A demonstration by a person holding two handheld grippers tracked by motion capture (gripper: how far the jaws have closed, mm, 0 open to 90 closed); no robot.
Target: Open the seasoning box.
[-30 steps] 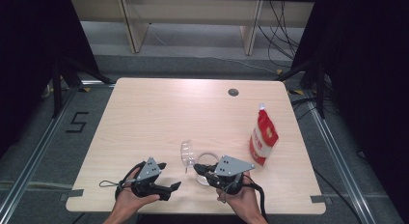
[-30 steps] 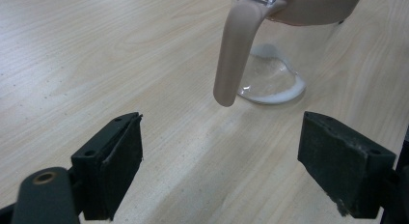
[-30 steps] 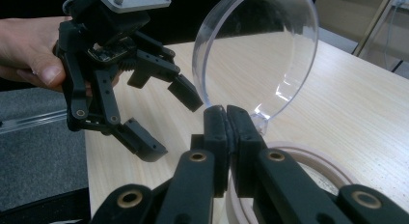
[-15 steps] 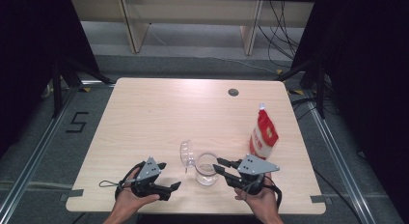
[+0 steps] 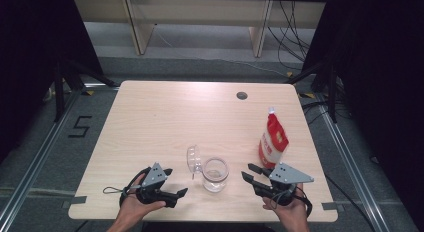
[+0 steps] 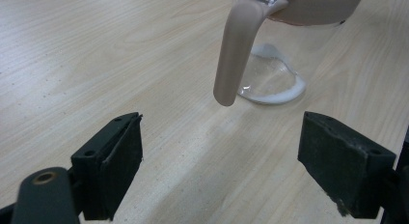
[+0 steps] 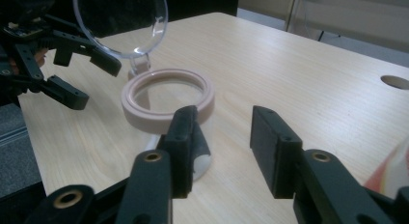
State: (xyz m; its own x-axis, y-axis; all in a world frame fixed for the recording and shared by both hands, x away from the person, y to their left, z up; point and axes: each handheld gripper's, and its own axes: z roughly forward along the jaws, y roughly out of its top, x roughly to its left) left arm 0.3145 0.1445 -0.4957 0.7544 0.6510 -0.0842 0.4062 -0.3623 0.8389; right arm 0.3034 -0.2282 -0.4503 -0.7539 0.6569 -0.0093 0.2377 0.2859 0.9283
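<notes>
The right gripper [image 5: 251, 173] has just been opening, its jaws part spread with nothing between them; the glass jar [image 5: 215, 174] stands just ahead of them, hinged lid [image 5: 193, 159] tipped up, so opening looks done; the left gripper [image 5: 174, 183], jaws wide and empty, faces the jar's handle [image 6: 236, 50]; the red pouch [image 5: 273, 140] beside the right jaws is untouched, filling apparently left.
</notes>
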